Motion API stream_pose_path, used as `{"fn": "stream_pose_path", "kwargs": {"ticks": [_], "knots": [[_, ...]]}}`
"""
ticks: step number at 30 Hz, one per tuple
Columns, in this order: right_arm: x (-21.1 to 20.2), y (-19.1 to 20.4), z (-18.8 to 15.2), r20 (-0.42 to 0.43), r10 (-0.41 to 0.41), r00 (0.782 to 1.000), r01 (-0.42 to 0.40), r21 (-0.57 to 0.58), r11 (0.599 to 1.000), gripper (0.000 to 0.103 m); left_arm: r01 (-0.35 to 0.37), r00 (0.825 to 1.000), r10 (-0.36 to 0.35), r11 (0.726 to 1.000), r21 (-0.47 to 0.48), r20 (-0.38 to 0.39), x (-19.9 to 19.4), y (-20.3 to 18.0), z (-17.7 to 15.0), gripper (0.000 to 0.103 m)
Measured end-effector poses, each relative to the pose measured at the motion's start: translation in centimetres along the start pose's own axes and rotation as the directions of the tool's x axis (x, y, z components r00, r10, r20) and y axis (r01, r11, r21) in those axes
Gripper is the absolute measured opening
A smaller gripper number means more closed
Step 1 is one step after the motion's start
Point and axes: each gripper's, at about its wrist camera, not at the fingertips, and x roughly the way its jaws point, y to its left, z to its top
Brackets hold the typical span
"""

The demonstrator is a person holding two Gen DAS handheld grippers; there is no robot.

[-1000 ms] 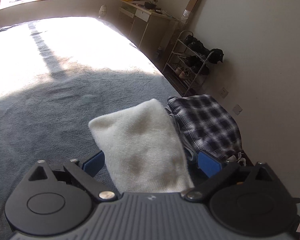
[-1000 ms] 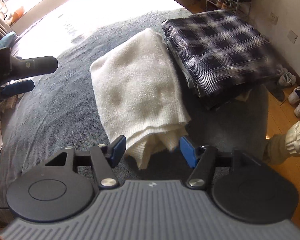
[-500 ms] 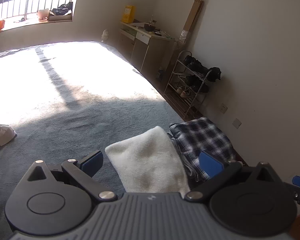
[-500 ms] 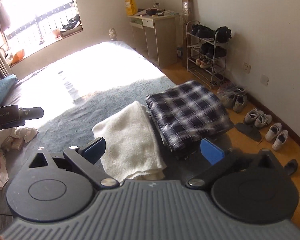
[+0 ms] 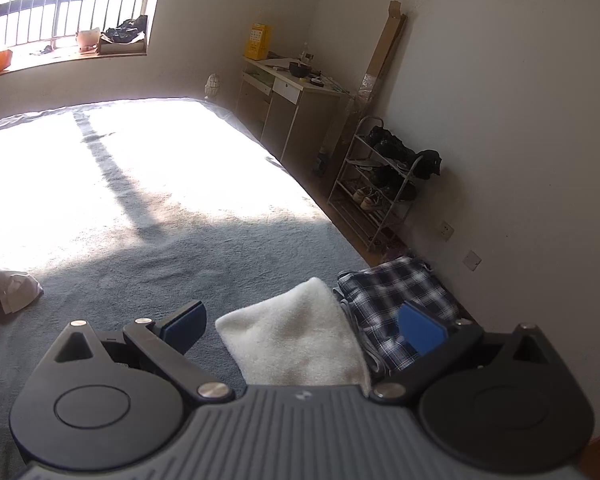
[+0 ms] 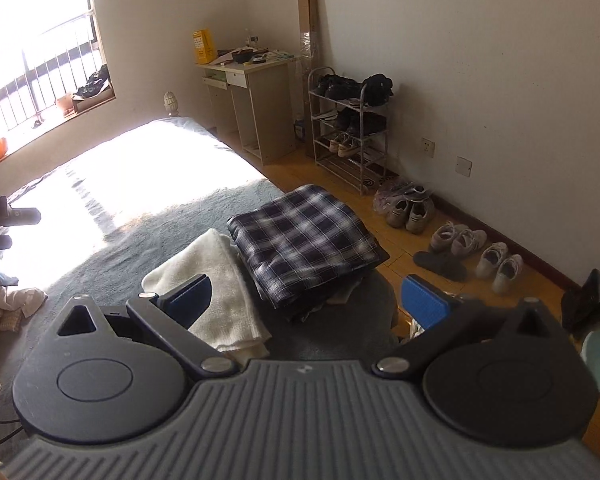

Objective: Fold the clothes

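Near the bed's (image 6: 148, 216) right edge, a cream knitted garment (image 6: 216, 280) is laid folded into a long rectangle, its layered ends showing, just beside a folded plaid stack (image 6: 304, 240) at the corner. Both the left gripper (image 5: 300, 322) and the right gripper (image 6: 306, 300) are held wide apart above them, with nothing gripped.
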Motion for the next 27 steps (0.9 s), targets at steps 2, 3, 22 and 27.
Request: {"fn": "stream_pose_path", "kwargs": {"ticks": [2, 3, 22, 27], "knots": [[-1.0, 0.0, 0.1, 0.022, -0.013, 1.000, 0.012, 0.024, 1.000, 0.102, 0.022, 1.000, -0.022, 1.000, 0.008, 0.006, -0.3, 0.3, 0.1, 0.103], [-1.5, 0.2, 0.1, 0.031, -0.021, 0.999, 0.020, 0.035, 0.999, 0.102, 0.035, 0.999, -0.035, 0.999, 0.012, 0.004, -0.4, 0.5, 0.2, 0.103], [-8.2, 7.6, -12.8, -0.091, -0.166, 0.982, 0.187, 0.356, 0.915, 0.102, 0.177, 0.975, -0.158, 0.977, 0.119, -0.154, 0.6, 7.1, -2.4, 0.103], [-8.8, 7.3, -14.5, -0.109, -0.201, 0.974, 0.229, 0.437, 0.870, 0.102, 0.199, 0.970, -0.175, 0.969, 0.144, -0.166, 1.2, 7.3, -2.3, 0.102]]}}
